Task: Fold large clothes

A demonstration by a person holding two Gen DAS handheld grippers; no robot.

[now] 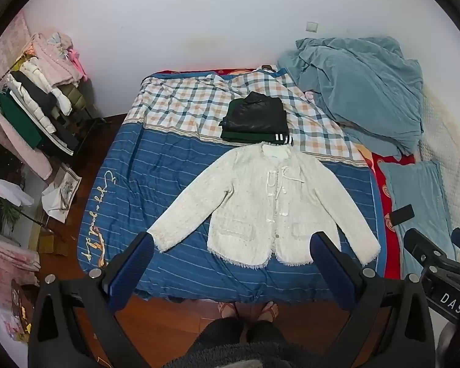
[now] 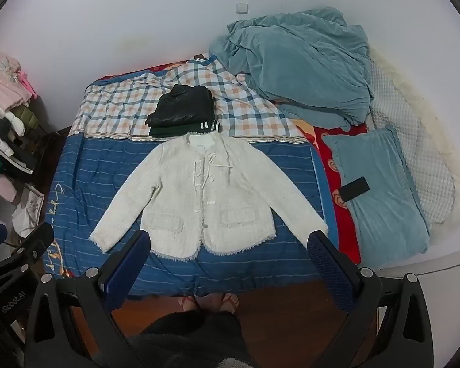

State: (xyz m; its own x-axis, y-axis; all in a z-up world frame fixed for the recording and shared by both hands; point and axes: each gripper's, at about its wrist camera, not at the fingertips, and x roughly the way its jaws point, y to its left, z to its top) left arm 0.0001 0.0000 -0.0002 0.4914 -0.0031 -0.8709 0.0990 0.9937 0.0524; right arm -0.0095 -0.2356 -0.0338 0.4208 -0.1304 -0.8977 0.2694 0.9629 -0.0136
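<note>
1. The bed carries everything you are working with: a blue striped sheet on the near half, a checked sheet on the far half.
2. Your white jacket lies flat and face up on the blue part, front closed with ties, both sleeves spread out and down to the sides, hem toward you.
3. Just beyond its collar sits a stack of folded dark clothes: a shiny black piece on top, a green one with white stripes beneath. The stack touches or nearly touches the collar; you cannot tell which.
4. At the far right of the bed a teal blanket is heaped in a crumpled pile. Nearer you, a teal pillow lies on a red patterned cover, with a dark phone resting on its left edge.
5. Left of the bed, a clothes rack holds hanging garments in pink, white, black and green.
6. Your left gripper is spread wide, nothing between its blue pads. It hangs above the jacket's hem and touches no cloth.
7. Your right gripper is equally wide apart and empty, also above the hem area, clear of the fabric.
8. Your feet in sandals stand on the wooden floor at the bed's near edge.
</note>
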